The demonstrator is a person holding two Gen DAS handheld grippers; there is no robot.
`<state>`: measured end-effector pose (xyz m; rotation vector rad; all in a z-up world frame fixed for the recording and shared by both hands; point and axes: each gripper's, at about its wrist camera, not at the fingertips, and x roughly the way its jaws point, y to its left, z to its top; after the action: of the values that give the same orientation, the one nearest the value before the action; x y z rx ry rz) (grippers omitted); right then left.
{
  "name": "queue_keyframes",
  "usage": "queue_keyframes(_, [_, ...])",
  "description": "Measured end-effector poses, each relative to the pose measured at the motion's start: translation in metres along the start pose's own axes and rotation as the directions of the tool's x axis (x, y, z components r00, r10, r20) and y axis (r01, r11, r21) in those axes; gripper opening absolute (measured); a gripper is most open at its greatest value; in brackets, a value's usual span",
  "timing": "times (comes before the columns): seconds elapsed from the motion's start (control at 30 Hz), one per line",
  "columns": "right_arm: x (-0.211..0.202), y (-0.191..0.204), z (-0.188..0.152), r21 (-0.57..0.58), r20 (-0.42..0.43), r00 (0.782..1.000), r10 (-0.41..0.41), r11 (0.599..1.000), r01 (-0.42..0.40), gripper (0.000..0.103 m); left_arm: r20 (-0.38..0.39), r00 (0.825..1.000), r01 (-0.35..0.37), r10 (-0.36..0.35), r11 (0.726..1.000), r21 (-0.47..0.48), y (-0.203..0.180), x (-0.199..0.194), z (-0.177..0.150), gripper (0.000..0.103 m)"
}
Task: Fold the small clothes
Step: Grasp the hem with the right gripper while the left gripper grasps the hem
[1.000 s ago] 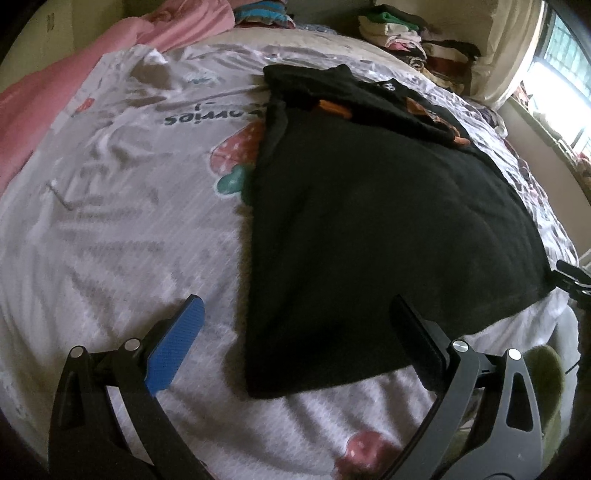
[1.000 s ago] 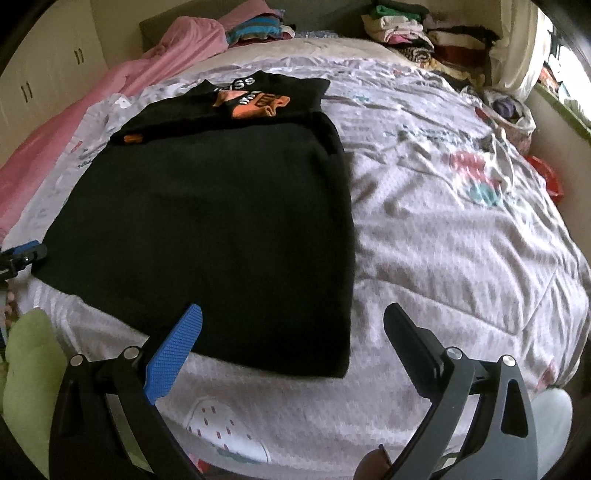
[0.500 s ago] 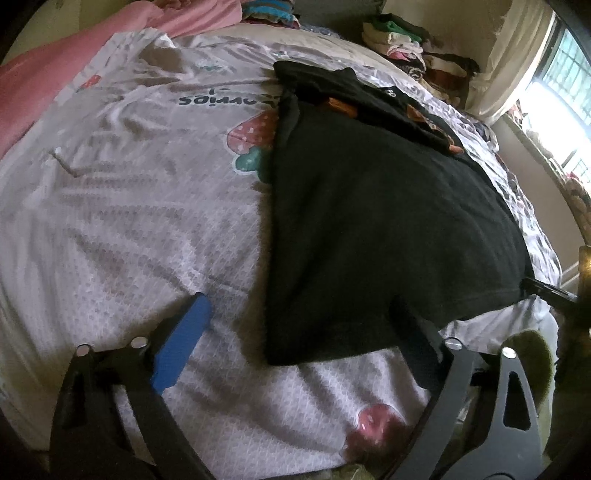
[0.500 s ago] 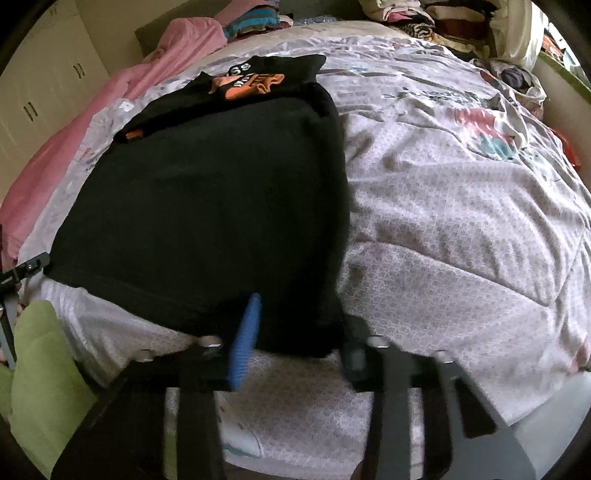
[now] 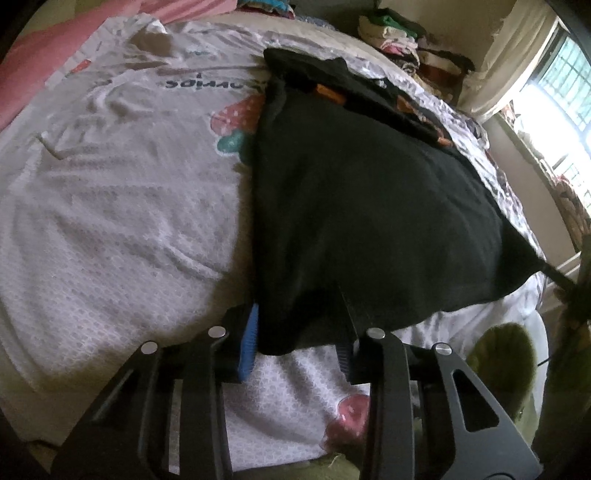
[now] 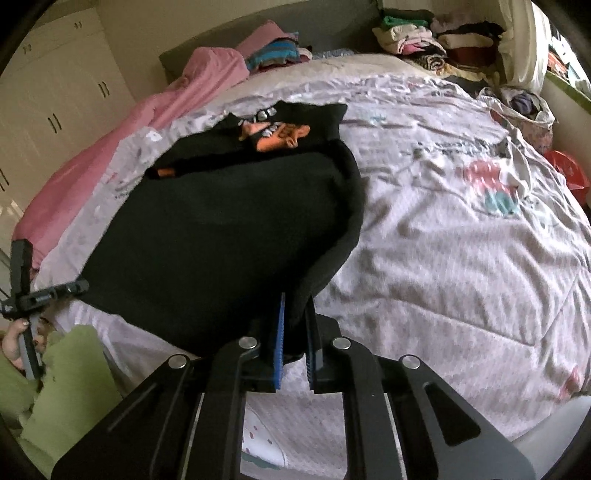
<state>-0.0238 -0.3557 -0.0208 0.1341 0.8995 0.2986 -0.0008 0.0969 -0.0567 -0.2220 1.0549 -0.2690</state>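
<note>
A black shirt [image 5: 369,184] with an orange print lies flat on the bed, its printed end far from me. In the left wrist view my left gripper [image 5: 299,321] has the shirt's near left corner bunched between its pads, and its jaws are still closing on it. In the right wrist view my right gripper [image 6: 295,302] is shut on the near right corner of the shirt [image 6: 221,221] and holds that corner a little off the bed. The left gripper [image 6: 79,286] shows there at the opposite corner. The right gripper [image 5: 554,273] shows at the left view's edge, pulling the hem taut.
A white patterned bedspread [image 5: 110,221] covers the bed, with a pink blanket [image 6: 110,147] along its left side. Stacks of folded clothes [image 6: 406,33] sit at the head end. A wardrobe [image 6: 55,92] stands left, a window [image 5: 554,92] right. A person's green sleeve [image 6: 62,387] is near.
Both grippers came in over the shirt's near corners and closed from wide open. The right one has raised its corner slightly, and the hem between them is now stretched.
</note>
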Motion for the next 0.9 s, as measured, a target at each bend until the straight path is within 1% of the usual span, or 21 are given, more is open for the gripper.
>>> queue_keyframes(0.07, [-0.003,0.001,0.003,0.000,0.011,1.000,0.008,1.000,-0.008,0.009,-0.016,1.000,0.000,0.000,1.000,-0.016,0.002,0.004,0.001,0.026])
queue_keyframes(0.13, [-0.004,0.003,0.005,-0.001,0.018,1.000,0.012,1.000,-0.012,0.009,-0.018,1.000,0.000,0.000,1.000,-0.018,-0.001,0.003,0.005,0.016])
queue_keyframes(0.17, [-0.005,0.003,0.007,0.000,0.024,1.000,0.016,1.000,-0.016,0.009,-0.013,1.000,0.000,0.000,1.000,-0.006,-0.005,0.003,0.007,0.007])
queue_keyframes(0.2, [-0.006,0.004,0.008,0.001,0.031,0.999,0.021,1.000,-0.021,0.009,-0.008,1.000,-0.003,0.003,1.000,0.001,-0.006,0.002,0.009,0.006])
queue_keyframes(0.27, [-0.008,0.005,0.011,-0.002,0.043,0.999,0.024,1.000,-0.024,0.009,-0.005,1.000,0.006,-0.006,1.000,-0.006,-0.007,0.001,0.013,0.005])
queue_keyframes(0.33, [-0.011,0.006,0.014,-0.003,0.055,0.998,0.025,1.000,-0.025,0.009,0.005,1.000,0.031,-0.031,0.999,-0.022,-0.005,-0.002,0.016,0.004])
queue_keyframes(0.5, [-0.019,0.003,0.019,0.000,0.090,0.996,0.019,1.000,-0.019,0.009,0.069,0.996,0.056,-0.053,0.998,-0.042,-0.002,-0.019,0.029,0.003])
queue_keyframes(0.67, [-0.027,0.001,0.024,0.002,0.122,0.992,0.013,1.000,-0.014,0.009,0.136,0.989,0.059,-0.054,0.998,-0.027,-0.007,-0.041,0.047,0.003])
queue_keyframes(0.9, [-0.042,-0.001,0.034,0.004,0.183,0.983,0.012,1.000,-0.012,0.008,0.189,0.981,0.052,-0.047,0.998,-0.018,-0.015,-0.057,0.066,0.003])
